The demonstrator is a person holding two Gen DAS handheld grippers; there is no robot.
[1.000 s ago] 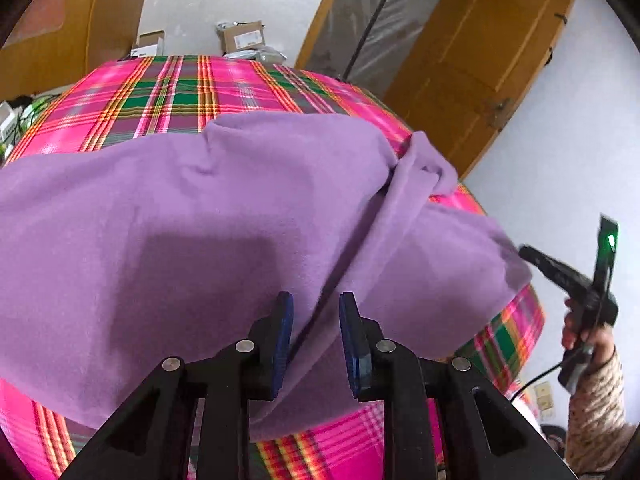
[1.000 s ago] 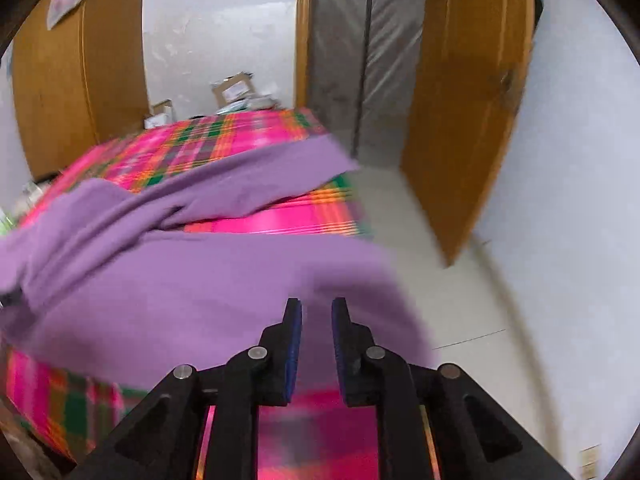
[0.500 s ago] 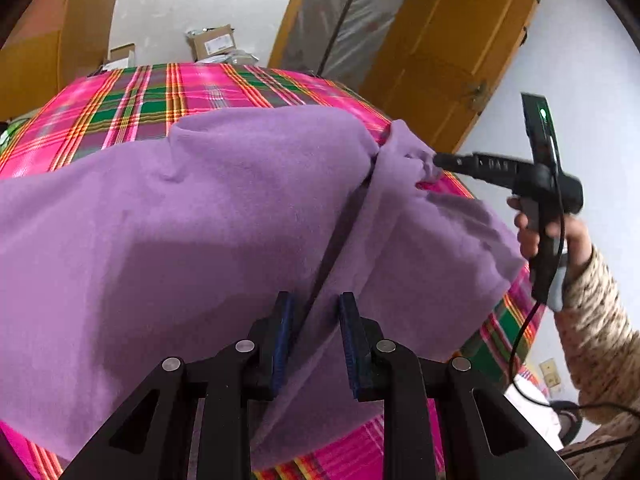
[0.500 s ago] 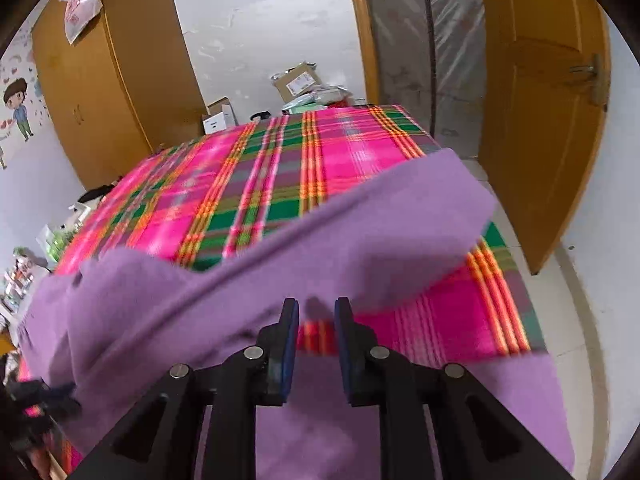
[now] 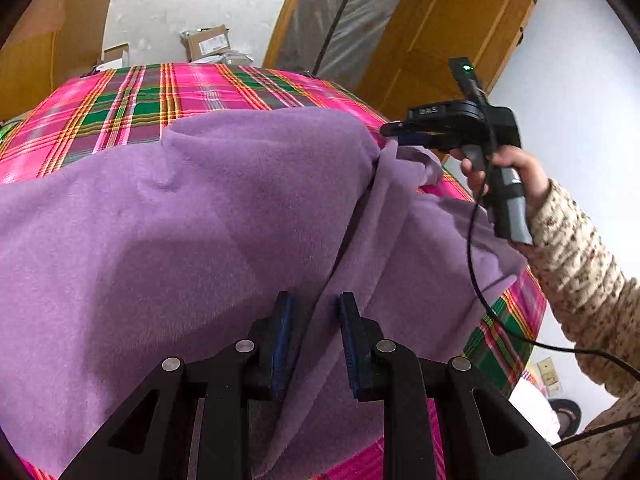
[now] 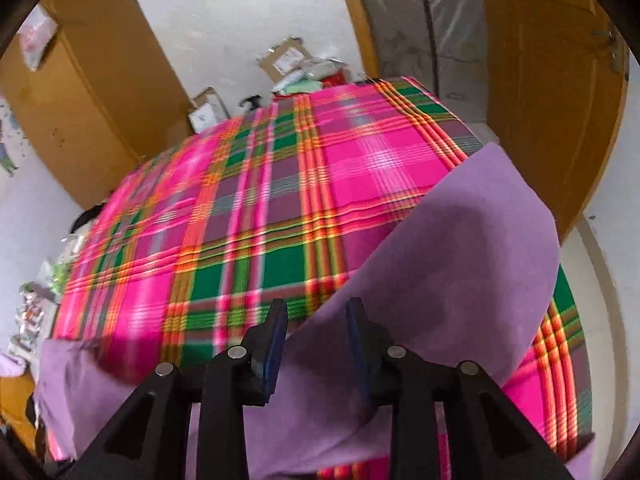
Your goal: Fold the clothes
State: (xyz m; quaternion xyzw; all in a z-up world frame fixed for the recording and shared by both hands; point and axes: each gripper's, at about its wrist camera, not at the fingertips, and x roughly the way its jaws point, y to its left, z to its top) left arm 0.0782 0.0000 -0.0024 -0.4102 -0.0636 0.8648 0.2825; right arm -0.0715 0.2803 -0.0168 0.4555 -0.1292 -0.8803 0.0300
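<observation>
Between the pads of the left gripper [image 5: 313, 340] runs a raised fold of the purple fleece garment [image 5: 192, 232]; the jaws stand narrow around it, but whether the pads actually press the cloth I cannot tell. The ridge climbs from there toward one o'clock, which suggests this hand is anchoring the near edge so the cloth keeps its line. At the far end of that ridge, at about two o'clock in the left wrist view, the right gripper [image 5: 386, 130] sits at a bunched corner. In its own view the right gripper [image 6: 317, 334] has its jaws opening, with a flap of the purple fleece garment [image 6: 460, 264] lying between them and rising toward one o'clock, apparently loose from the pads. I judge it is letting go of a corner just laid. The garment is spread over the near half of the plaid-covered table [image 6: 248, 216], whose bare cloth stretches to twelve o'clock. The person's sleeve [image 5: 576, 256] enters from three o'clock.
</observation>
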